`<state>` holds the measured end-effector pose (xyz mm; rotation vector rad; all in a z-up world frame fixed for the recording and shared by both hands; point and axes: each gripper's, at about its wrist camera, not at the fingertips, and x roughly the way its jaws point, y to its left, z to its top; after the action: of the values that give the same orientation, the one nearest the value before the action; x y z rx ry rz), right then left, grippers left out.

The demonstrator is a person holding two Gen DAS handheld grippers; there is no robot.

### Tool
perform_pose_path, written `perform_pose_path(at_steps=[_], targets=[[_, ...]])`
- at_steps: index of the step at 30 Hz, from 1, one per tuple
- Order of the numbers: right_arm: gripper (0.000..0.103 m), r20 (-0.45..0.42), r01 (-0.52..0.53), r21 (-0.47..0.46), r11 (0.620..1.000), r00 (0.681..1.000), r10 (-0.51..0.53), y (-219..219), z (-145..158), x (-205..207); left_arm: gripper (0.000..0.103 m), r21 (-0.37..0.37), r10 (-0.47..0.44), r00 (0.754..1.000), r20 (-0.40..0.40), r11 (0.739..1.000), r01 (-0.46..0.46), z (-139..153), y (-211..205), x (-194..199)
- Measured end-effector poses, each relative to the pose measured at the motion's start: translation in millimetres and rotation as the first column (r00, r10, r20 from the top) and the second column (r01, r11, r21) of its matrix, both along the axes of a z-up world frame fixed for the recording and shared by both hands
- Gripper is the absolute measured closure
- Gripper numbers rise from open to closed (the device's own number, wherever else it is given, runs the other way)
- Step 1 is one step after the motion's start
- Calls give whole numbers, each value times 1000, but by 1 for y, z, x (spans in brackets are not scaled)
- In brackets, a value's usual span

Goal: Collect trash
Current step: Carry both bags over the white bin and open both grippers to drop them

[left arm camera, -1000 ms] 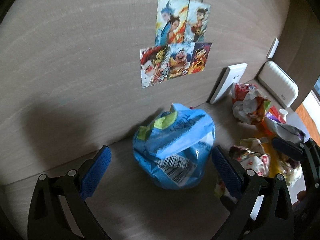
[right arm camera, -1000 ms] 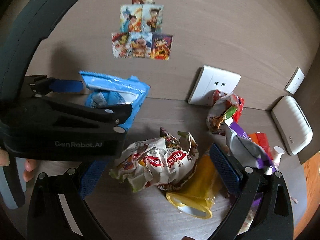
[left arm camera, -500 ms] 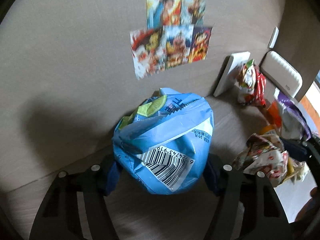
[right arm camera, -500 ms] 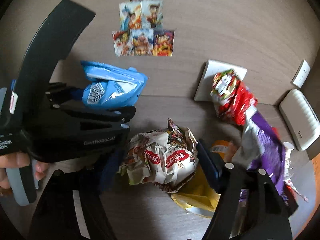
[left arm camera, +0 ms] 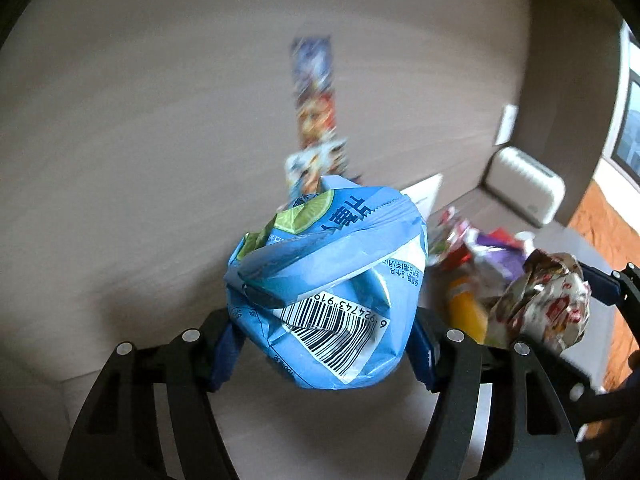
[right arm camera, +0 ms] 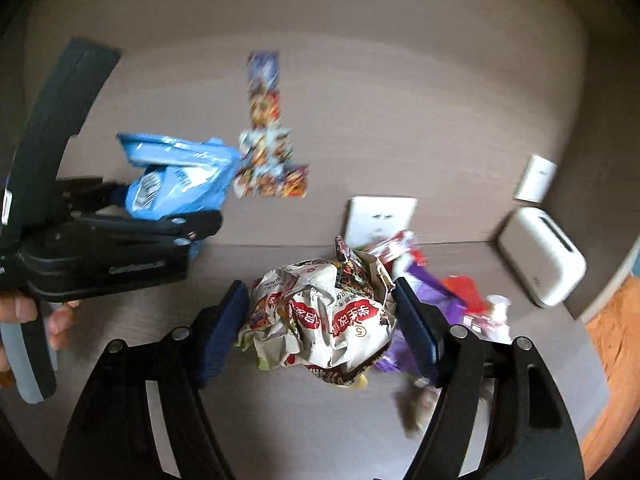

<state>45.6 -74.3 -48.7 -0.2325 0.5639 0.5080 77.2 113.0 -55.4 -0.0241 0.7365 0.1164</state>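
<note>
My left gripper (left arm camera: 324, 344) pinches the chip bag (left arm camera: 326, 280); right of it, my right gripper (right arm camera: 320, 320) pinches the crumpled wrapper (right arm camera: 320, 312), wrapper pile (right arm camera: 448, 292) behind, near the surface's (right arm camera: 280, 420) back edge.

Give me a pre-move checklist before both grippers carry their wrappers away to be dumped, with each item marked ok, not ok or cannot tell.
1. Left gripper clamped on the blue chip bag: ok, both pads press its sides.
2. Right gripper clamped on the crumpled white wrapper: ok, pads on both sides.
3. Blue chip bag clear of the surface: ok, the right wrist view shows it in the air.
4. Crumpled white wrapper clear of the pile: cannot tell, the purple wrapper sits close behind it.
5. Remaining trash on the table: not ok, the purple wrapper and red wrapper are still there.
6. Trash bin location: cannot tell, none is in view.
</note>
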Motion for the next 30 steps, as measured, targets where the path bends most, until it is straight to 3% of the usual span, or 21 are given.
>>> perform_pose_path(at_steps=[5, 9, 15, 21, 30], targets=[[28, -32, 98, 147, 984, 995, -95, -68, 29, -20, 35, 15, -89, 995, 37, 996, 88, 26, -46, -20], [28, -32, 203, 197, 959, 979, -201, -120, 41, -38, 35, 27, -187, 982, 37, 982, 186, 30, -86, -31], [28, -62, 364, 218, 906, 931, -359, -192, 37, -59, 35, 41, -376, 926, 6, 926, 376, 23, -181, -26], [27, -119, 516, 217, 828, 856, -503, -263, 23, -87, 35, 53, -547, 836, -45, 834, 549, 6, -275, -29], [27, -238, 722, 191, 665, 692, -682, -353, -22, -125, 35, 30, -732, 657, -180, 663, 748, -40, -394, -54]])
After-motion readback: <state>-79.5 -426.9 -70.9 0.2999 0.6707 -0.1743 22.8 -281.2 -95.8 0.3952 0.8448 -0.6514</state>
